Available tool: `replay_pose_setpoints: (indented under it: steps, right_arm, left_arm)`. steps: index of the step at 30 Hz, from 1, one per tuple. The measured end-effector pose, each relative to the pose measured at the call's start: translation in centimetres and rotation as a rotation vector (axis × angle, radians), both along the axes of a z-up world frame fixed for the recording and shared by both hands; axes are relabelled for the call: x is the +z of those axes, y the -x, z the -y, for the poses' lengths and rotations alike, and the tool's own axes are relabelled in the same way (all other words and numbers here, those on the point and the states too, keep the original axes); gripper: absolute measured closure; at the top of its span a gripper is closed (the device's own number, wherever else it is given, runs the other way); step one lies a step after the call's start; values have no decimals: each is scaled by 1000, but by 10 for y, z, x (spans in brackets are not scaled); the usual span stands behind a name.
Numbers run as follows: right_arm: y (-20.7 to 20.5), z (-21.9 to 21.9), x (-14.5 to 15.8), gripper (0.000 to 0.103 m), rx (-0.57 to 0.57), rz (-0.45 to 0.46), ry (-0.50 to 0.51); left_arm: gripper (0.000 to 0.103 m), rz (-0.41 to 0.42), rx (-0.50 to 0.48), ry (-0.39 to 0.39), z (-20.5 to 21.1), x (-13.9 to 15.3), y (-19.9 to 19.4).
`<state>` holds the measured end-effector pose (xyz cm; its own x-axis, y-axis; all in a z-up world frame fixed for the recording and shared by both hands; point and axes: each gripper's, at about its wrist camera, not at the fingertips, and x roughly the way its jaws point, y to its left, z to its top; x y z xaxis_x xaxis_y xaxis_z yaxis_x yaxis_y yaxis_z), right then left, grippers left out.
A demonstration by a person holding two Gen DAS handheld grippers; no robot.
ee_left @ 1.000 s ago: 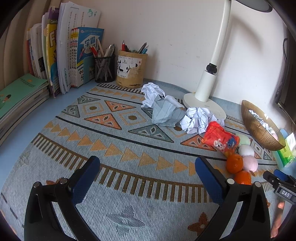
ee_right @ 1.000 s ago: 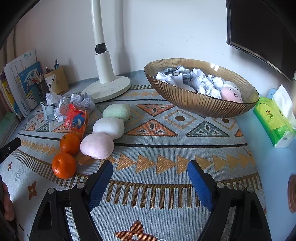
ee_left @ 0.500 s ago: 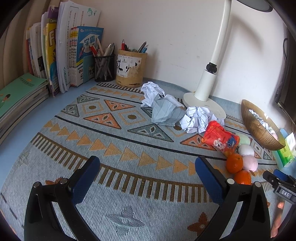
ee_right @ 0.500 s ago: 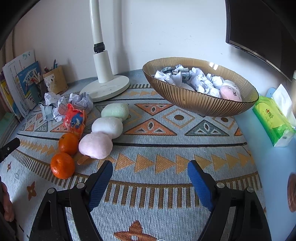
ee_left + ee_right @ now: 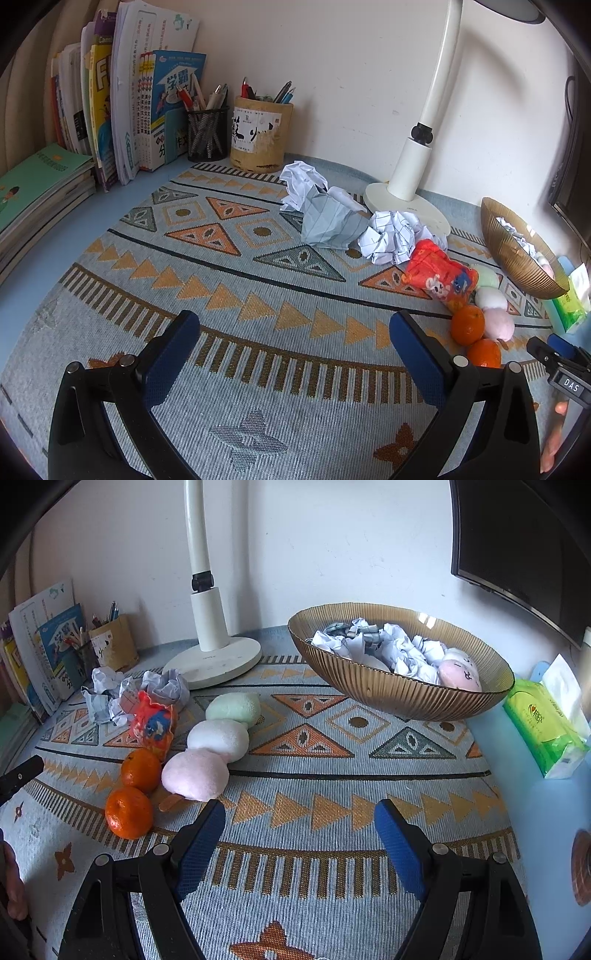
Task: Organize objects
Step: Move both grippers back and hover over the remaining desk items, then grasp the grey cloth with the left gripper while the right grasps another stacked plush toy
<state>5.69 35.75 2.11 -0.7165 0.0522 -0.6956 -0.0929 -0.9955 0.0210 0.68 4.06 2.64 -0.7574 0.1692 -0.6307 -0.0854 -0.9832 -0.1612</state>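
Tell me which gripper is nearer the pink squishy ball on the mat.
Right. The right gripper hangs open just in front of the pink squishy ball; the left gripper, also open, sits well off to its left.

Blue tabletop (image 5: pixel 546 812) w/ patterned mat (image 5: pixel 314 775) over most of it. On mat: lamp base (image 5: pixel 214 661), amber bowl (image 5: pixel 388 694), crumpled papers (image 5: pixel 391 236), red snack pack (image 5: pixel 153 725), 2 oranges (image 5: pixel 129 812), 3 soft buns, maybe plush (image 5: pixel 218 738). Off mat: tissue pack (image 5: pixel 543 723), pen cups (image 5: pixel 260 138), books (image 5: pixel 40 184).
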Motion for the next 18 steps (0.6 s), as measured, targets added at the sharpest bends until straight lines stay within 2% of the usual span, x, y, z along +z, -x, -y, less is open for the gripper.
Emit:
replay_pose_setpoints:
  steps: [6,8,10,12,13,14,16,18]
  right_arm:
    - [0,0,-1,21,-1,7,1]
    - [0,0,-1,21,-1,12,3]
    - [1,-2,0,21,16,30,26]
    - [5,-8,2,23,30,87,136]
    - [10,-12,6,25,37,112,223]
    - [15,-14,9,25,37,121,262]
    - [29,-13,13,25,40,120,299]
    - [44,-6,8,25,35,135,282]
  left_arm:
    - [1,3,-2,2,1,0,1]
    - [1,33,-16,7,0,0,7]
    - [1,100,-59,-4,0,5,23]
    - [1,117,-104,-35,2,16,39]
    - [1,135,-114,-50,2,21,51]
    - [1,151,-107,-71,3,24,66]
    - [1,164,-121,-116,1,23,91]
    - [2,212,-122,-145,-5,11,118]
